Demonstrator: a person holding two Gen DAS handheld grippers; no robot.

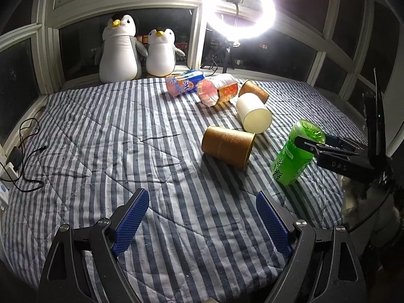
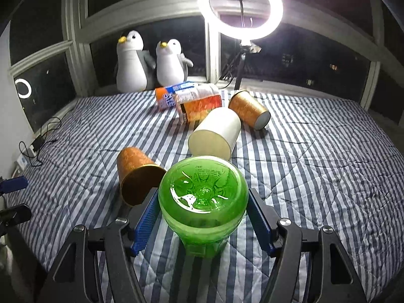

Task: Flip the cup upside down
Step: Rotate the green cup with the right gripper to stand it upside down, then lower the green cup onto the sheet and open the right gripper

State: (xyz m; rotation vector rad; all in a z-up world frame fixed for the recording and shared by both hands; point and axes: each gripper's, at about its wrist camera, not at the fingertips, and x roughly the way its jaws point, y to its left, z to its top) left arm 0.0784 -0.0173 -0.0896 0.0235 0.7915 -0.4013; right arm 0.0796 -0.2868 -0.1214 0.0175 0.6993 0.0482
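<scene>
Glossy green plastic cup [image 2: 203, 199], matt striped cloth quilt [image 1: 101, 136]

We count six cups on the bed: one green cup [image 2: 203, 197], two gold cups [image 1: 228, 147] [image 1: 253, 91], one cream cup [image 1: 253, 113] and two printed cups [image 1: 217, 89] [image 1: 184, 82]. We also count two plush penguins [image 1: 117, 49] [image 1: 161, 53], one ring light [image 1: 238, 10] and two grippers [image 1: 202, 219] [image 2: 202, 217]

Green translucent cup [image 2: 203, 203] with printed label; upside down, ribbed base up, slightly tilted, rim on striped bedding; sits between the right gripper's [image 2: 203, 217] blue fingers [image 2: 145, 223], both pads at its sides.
</scene>
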